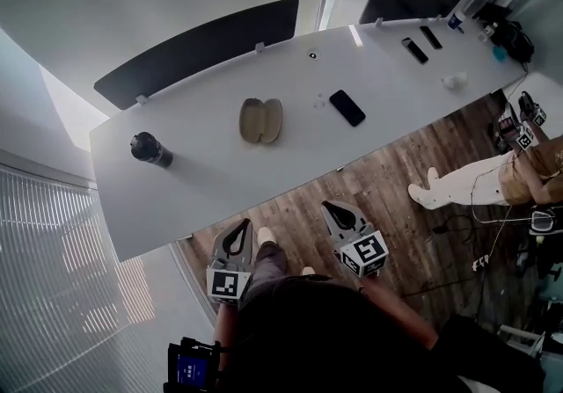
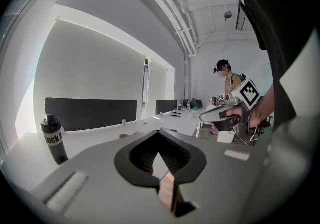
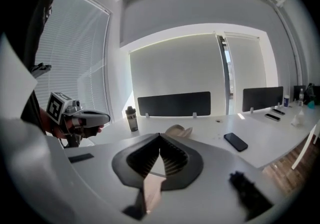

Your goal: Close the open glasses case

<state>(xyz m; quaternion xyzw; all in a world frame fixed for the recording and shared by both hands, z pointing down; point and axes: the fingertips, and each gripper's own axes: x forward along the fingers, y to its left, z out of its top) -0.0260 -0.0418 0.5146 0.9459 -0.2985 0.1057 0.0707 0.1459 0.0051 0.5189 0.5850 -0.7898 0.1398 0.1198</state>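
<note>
Nearest us, the left claw (image 1: 243, 224) and the right claw (image 1: 329, 205) are both clenched on nothing. They hang over the floor (image 1: 387, 180), short of the near edge of the worktop (image 1: 220, 176). Neither has reached anything yet.

Past that edge, at about 12 o'clock from the claws, the case (image 1: 261, 120) lies open on the worktop with its two halves spread side by side. We judge the main risk to be here. The worktop looks smooth, so a nudge on one half with a clenched claw could slide the whole case away instead of folding it. We would want one claw to pin one half while the other tips the second half over. If the hinge is sprung, a half-closed lid may flop back open. We cannot tell the hinge type from here.

Just beyond, at 1 o'clock, a phone (image 1: 347, 107) lies near the case, and a wide sweep of the right claw could knock it. At 10 o'clock, well apart from the case, a bottle (image 1: 149, 149) stands upright. A careless left reach could topple it.
</note>
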